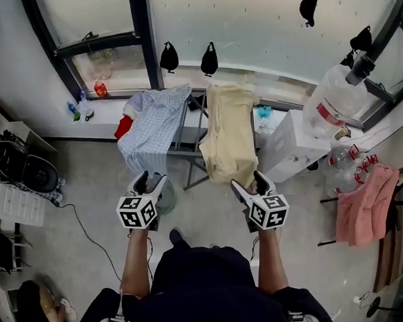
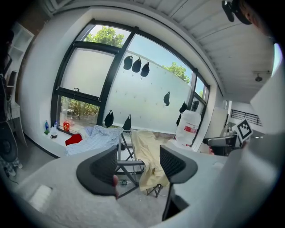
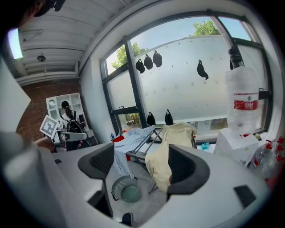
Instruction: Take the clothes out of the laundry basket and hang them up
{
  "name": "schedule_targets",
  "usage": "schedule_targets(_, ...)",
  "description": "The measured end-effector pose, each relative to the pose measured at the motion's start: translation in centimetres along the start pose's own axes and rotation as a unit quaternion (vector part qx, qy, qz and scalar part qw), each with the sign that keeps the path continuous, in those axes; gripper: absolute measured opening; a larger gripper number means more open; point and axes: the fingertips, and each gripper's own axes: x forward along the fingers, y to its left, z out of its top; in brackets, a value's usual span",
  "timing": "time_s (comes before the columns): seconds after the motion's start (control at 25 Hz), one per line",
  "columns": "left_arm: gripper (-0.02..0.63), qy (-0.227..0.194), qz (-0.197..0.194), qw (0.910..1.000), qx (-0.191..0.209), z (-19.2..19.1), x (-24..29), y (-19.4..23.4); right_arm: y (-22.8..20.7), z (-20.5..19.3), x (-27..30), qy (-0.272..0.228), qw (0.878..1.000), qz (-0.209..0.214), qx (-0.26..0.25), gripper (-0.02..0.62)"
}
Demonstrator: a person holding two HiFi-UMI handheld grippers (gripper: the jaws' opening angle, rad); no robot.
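The left gripper [image 1: 151, 183] and right gripper [image 1: 250, 183] hover empty, fingers wide apart, before a grey metal drying rack [image 1: 186, 151]. Over it hang a pale yellow garment [image 1: 228, 132] and a light blue checked shirt [image 1: 153, 122]. The round mesh laundry basket [image 3: 124, 189] sits on the floor below the left gripper.

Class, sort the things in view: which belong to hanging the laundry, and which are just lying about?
Job: laundry basket, drying rack, blue shirt, yellow garment, left gripper and right gripper, both open.
Lying about: big water bottle, white box, small bottles on the sill.
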Motion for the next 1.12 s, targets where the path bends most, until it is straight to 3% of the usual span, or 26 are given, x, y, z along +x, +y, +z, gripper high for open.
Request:
schedule_targets(0.16,0.284,0.000,0.006,1.0000,-0.005,-2.3,-1.0,-5.3,-1.5,-1.1,-4.2,-0.006,1.000,0.020,-0.012,0.376)
schedule_targets(0.4,0.284,0.005,0.046,0.9989,-0.007,-5.2,-4.7,-10.2,-3.4,-3.6,-8.1,0.003,0.999,0.049,-0.023,0.375)
schedule_targets(0.76,0.282,-0.012,0.058,0.9981,-0.013,-6.5,-8.8,-11.2,-2.3,-5.2,-9.6,-0.007,0.999,0.036,-0.039,0.373)
schedule_targets(0.8,0.263,-0.018,0.060,0.9980,-0.015,-6.3,-9.0,-11.0,-2.1,-5.2,-9.4,-0.003,0.999,0.038,-0.034,0.373)
schedule_targets(0.96,0.042,-0.030,0.071,0.9969,-0.013,-6.3,-10.2,-10.4,-0.8,-5.8,-9.0,0.004,0.999,0.045,-0.026,0.371)
schedule_targets(1.04,0.023,-0.025,0.062,0.9978,-0.006,-6.8,-10.6,-10.2,-0.1,-5.6,-8.7,-0.003,0.999,0.043,-0.030,0.368)
schedule_targets(1.12,0.023,-0.015,0.061,0.9980,0.001,-7.6,-10.8,-9.7,0.2,-5.1,-8.7,-0.017,0.999,0.031,-0.038,0.317)
